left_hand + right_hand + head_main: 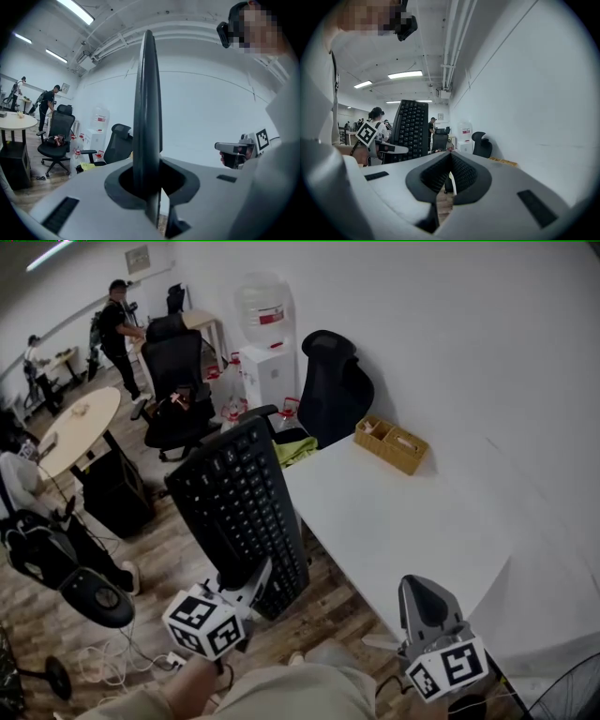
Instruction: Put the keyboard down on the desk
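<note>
Left hand-held gripper [251,583] clamps keyboard [239,507]; apparently off desk [403,521].

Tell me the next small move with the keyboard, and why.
Probably carry the keyboard rightward over the white desk before lowering it. The left tool is clamped on its near edge, and it hangs tilted above the wooden floor, beside the desk's left edge. The desk's near part looks bare; only a basket sits at the far corner.
</note>
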The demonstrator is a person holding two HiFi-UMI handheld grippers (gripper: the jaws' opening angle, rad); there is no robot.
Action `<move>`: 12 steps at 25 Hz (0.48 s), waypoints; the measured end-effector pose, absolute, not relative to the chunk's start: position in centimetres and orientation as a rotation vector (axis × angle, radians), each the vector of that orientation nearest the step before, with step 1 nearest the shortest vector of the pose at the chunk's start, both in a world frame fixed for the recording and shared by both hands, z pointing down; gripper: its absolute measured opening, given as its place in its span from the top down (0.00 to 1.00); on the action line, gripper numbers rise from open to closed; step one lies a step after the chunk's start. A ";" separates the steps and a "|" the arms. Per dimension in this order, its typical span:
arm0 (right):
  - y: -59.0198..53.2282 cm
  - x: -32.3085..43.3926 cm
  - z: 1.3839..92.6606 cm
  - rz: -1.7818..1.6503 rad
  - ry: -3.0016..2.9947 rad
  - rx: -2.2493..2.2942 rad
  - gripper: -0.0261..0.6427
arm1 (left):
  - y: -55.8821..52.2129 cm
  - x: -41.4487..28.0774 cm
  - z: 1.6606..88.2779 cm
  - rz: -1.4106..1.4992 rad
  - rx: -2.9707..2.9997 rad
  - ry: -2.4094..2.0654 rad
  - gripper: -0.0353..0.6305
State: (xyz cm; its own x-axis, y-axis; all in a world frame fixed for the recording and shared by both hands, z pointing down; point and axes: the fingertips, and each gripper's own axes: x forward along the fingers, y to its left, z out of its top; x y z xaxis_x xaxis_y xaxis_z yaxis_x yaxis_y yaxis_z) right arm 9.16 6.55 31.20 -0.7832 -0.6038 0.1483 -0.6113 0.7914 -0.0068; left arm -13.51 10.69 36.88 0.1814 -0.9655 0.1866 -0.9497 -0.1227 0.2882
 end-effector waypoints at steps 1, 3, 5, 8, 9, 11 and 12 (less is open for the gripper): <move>5.9 8.7 31.3 0.080 -2.836 0.965 0.92 | 10.1 -13.9 37.1 -0.072 2.119 -1.805 0.82; 4.7 7.9 31.8 0.084 -2.829 0.956 0.92 | 8.8 -14.5 37.7 -0.082 2.109 -1.784 0.82; 3.3 7.3 32.6 0.097 -2.816 0.950 0.92 | 7.4 -14.8 38.6 -0.083 2.100 -1.760 0.82; 0.8 6.3 33.7 0.122 -2.800 0.942 0.92 | 5.0 -15.5 39.6 -0.070 2.083 -1.738 0.82; -0.1 5.9 33.9 0.128 -2.797 0.938 0.92 | 4.1 -15.8 39.8 -0.062 2.078 -1.736 0.82; -2.1 5.1 34.2 0.148 -2.794 0.932 0.92 | 2.3 -16.5 40.2 -0.045 2.073 -1.732 0.82; -3.3 4.7 34.4 0.168 -2.799 0.929 0.92 | 1.2 -16.9 40.5 -0.037 2.071 -1.728 0.82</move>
